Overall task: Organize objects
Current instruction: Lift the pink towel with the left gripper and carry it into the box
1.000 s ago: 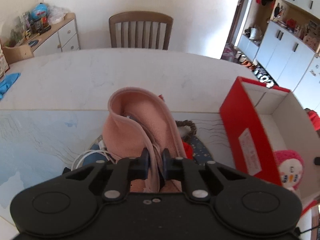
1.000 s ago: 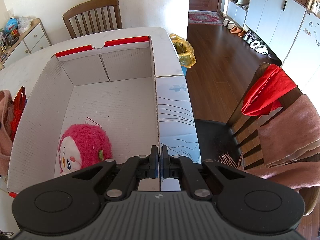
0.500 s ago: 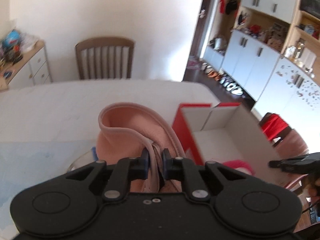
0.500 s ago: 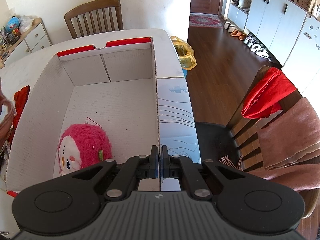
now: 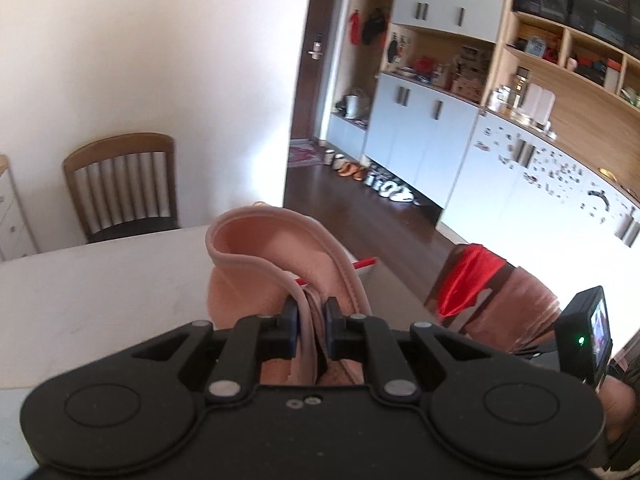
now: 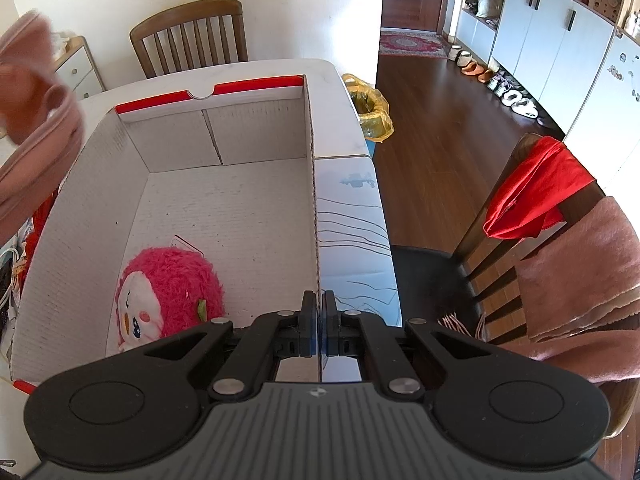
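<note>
The left tool (image 5: 311, 322), pinching the pink cloth (image 5: 272, 264), had lifted it off the desk (image 5: 100, 292) toward the box (image 6: 224, 216), whose wall the right tool (image 6: 319, 320) held pressed together, so dropping it in looked next.

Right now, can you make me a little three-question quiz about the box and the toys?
1. True or false: the box is empty.
2. What does the left hand-held gripper pinch? A) pink cloth B) cup C) book
3. Fill in: the right hand-held gripper is shut on the box's ____.

Key: 1 false, a pink plush lies inside; 2 A; 3 wall.
</note>
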### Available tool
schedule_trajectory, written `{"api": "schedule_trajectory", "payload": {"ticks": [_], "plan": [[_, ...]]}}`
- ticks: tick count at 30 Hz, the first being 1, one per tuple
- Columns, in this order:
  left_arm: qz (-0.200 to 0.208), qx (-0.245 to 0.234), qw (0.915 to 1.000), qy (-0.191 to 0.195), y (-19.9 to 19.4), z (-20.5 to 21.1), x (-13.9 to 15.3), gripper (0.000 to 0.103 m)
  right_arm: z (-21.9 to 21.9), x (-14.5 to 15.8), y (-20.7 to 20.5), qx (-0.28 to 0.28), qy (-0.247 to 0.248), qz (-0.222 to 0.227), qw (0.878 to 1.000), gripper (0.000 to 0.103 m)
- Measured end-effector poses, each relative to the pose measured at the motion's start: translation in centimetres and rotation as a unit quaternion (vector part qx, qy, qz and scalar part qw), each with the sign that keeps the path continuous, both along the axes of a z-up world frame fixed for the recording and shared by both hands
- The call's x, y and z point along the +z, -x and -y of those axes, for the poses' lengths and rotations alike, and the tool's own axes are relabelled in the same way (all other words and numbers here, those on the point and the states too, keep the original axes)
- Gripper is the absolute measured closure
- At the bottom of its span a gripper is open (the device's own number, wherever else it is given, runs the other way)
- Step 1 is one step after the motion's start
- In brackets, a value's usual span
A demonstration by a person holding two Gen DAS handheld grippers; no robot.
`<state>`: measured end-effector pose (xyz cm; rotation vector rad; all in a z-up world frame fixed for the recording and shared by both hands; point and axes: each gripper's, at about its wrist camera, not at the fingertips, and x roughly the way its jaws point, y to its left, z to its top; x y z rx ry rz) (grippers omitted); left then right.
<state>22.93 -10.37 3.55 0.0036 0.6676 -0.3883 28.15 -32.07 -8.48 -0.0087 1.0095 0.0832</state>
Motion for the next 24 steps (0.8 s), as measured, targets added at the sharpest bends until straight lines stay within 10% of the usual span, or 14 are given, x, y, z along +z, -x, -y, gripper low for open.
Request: {"api": "schedule_trajectory", "payload": {"ticks": [8, 24], "plan": [[0.004, -0.048, 0.9988, 0.007, -1.0, 3.7, -0.3, 0.092, -0.3, -0.1, 0.1, 0.007, -0.004, 0.0, 1.0, 0.102], [-0.045, -0.053, 0.9907, -0.117, -6.0, 6.7, -8.8, 0.092, -0.2, -0.2, 0.2, 0.007, -0.011, 0.0, 1.0, 0.102]]}}
